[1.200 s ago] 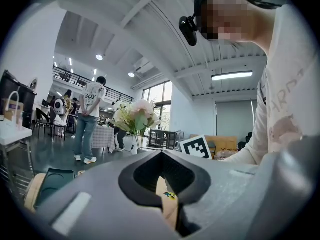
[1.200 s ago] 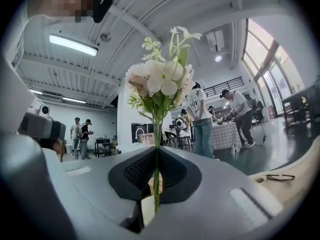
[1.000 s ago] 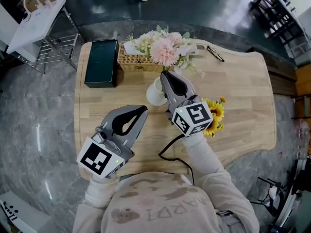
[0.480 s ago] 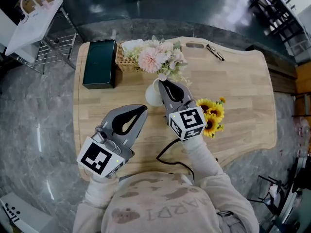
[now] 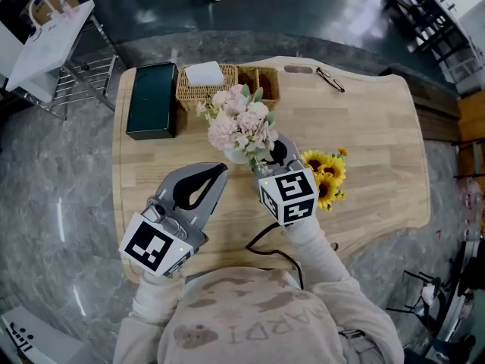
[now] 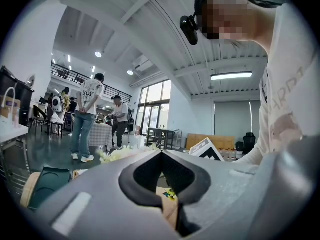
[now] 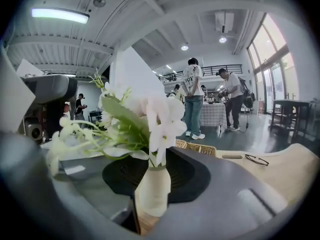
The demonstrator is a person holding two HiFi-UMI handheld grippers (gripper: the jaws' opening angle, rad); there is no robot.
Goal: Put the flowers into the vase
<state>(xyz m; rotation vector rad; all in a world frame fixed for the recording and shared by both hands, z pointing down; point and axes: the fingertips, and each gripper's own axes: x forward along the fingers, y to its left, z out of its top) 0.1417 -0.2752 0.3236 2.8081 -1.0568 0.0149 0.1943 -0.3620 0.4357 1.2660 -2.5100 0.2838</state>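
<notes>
As the right gripper [image 5: 273,150] just opened, vase [image 7: 152,191] between jaws, flowers [image 5: 239,123] stand upright

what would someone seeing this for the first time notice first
The pink and white bouquet standing in the white vase at the middle of the wooden table draws the eye first. Close beside it is the right claw, whose jaws have just been opening, with the vase seen through their gap, not pinched. Yellow sunflowers lie on the table to that claw's right.
</notes>
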